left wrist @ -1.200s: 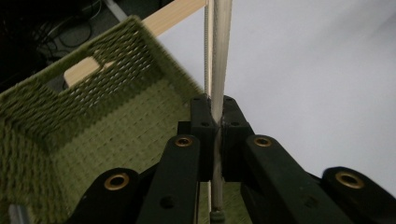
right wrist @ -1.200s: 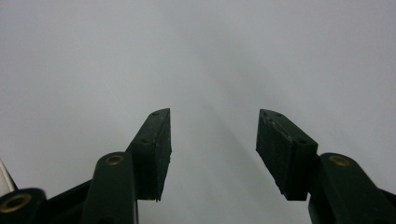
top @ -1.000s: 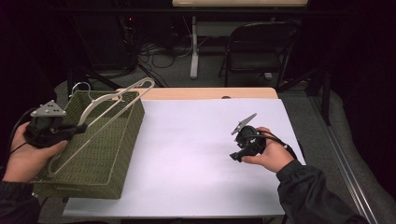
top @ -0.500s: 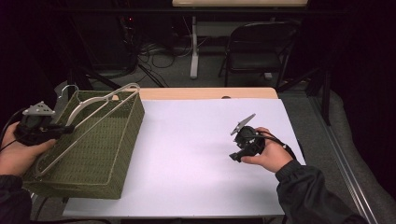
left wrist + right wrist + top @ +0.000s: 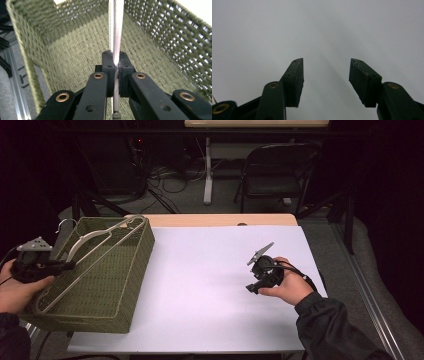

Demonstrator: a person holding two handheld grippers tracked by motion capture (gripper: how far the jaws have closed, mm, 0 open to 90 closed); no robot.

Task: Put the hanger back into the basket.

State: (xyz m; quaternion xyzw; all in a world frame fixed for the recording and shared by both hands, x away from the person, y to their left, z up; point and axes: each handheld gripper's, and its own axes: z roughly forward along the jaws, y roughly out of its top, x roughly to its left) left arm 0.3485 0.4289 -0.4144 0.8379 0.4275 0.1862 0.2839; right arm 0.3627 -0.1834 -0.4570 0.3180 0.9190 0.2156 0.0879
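Note:
A white clothes hanger [image 5: 95, 237] lies slanted in a green woven basket [image 5: 125, 285] at the table's left side, its hook near the far left corner. My left gripper [image 5: 70, 265] reaches over the basket's left rim, shut on the hanger's lower bar. In the left gripper view the hanger [image 5: 116, 30] runs straight up from my shut left gripper [image 5: 114, 62], with the basket's walls [image 5: 75, 50] around it. My right gripper [image 5: 254, 287] rests in a hand at the right of the white table top [image 5: 200, 270]. Its jaws [image 5: 325, 72] stand open over the bare white surface [image 5: 312, 30].
A wooden strip of the table [image 5: 215, 220] shows beyond the white cover. A dark folding chair [image 5: 275, 175] and a white table leg [image 5: 207, 170] stand behind the table, with cables on the floor. A metal rail [image 5: 370, 290] runs along the right.
My left gripper has drawn back to the left and toward the person with the hanger, which has sunk from above the basket's rim down into it. The right hand has stayed put.

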